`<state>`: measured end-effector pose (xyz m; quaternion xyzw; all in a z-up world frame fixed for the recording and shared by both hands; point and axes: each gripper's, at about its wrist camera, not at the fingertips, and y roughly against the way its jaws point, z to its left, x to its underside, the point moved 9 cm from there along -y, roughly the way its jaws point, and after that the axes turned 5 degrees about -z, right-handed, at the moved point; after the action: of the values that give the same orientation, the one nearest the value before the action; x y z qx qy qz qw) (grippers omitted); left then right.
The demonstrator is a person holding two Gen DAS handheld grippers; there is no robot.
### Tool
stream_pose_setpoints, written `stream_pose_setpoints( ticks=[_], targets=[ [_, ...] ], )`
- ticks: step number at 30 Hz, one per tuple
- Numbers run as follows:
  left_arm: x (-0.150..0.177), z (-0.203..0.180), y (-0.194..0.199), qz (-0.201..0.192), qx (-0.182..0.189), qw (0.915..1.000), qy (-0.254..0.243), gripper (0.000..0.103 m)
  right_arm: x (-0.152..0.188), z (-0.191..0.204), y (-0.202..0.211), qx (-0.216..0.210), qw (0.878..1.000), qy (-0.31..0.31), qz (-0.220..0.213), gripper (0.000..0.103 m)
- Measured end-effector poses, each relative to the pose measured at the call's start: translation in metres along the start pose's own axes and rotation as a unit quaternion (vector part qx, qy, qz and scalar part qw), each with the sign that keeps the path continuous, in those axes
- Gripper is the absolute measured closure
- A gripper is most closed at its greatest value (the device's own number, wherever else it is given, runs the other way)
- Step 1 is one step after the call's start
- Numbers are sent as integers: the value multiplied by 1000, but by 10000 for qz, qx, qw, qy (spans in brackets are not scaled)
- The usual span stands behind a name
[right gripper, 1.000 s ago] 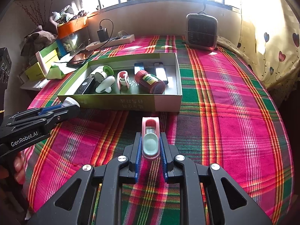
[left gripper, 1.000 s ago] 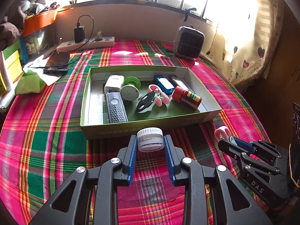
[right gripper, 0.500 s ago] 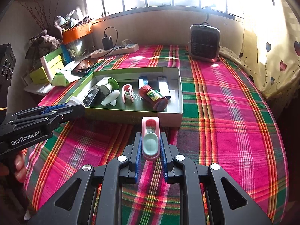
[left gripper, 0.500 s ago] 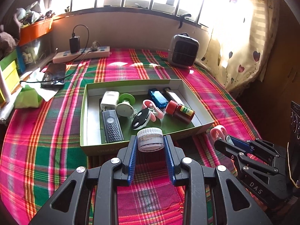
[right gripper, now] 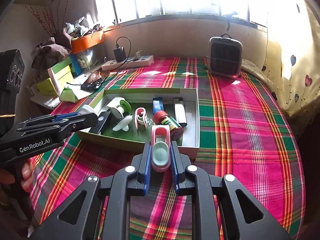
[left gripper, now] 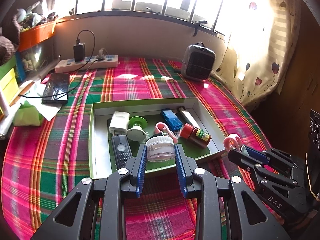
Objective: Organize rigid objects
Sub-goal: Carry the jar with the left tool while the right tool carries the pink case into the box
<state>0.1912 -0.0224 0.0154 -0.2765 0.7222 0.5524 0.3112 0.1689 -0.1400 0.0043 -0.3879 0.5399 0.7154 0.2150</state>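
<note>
My left gripper (left gripper: 160, 150) is shut on a small clear jar with a white lid (left gripper: 159, 148), held above the near wall of the green box (left gripper: 91, 140). My right gripper (right gripper: 161, 152) is shut on a pink clip with a pale green pad (right gripper: 160, 147), held over the box's near right corner (right gripper: 197, 140). Inside the box lie a black remote (left gripper: 121, 152), a white charger (left gripper: 119, 123), a green-and-white spool (left gripper: 137, 128), a second pink clip (right gripper: 140, 118), a blue case (left gripper: 171, 119), a red-capped bottle (left gripper: 196, 135) and a white lighter (right gripper: 180, 113).
The box sits on a red and green plaid cloth (left gripper: 50, 150). At the back stand a power strip with a charger (left gripper: 86, 63), a phone (left gripper: 57, 88) and a small heater (left gripper: 198, 64). Boxes and tissue crowd the left edge (left gripper: 26, 116). A curtain (left gripper: 260, 50) hangs on the right.
Both grippers have risen and moved toward the box, each still holding its object. The jar and the pink clip now hang over the box's near wall rather than over the cloth.
</note>
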Motion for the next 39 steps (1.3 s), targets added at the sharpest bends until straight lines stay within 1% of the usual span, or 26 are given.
stream_pose_setpoints(
  ticks=[5,11,18,27,36,39],
  targets=[
    [-6,4,-6,12,-6,10000,-1,76,-8,3,-4,-55,10000,60,-47,84],
    [-19,10,-14,-17,-108,9999,-39,76,-17,4,-12,-104,9999,89,-38,84],
    [-30,16,-27,-4,-149,9998,-95,76,-22,7,-30,-297,9995,16,81,84],
    [-45,16,-45,54,-59,9999,-86,76,-24,12,-45,-449,9988,118,185,84],
    [-53,16,-71,268,70,9996,-10,76,-21,20,-61,-671,9967,238,394,84],
    [-54,13,-79,320,82,9994,-106,76,-19,22,-66,-699,9959,314,481,84]
  ],
)
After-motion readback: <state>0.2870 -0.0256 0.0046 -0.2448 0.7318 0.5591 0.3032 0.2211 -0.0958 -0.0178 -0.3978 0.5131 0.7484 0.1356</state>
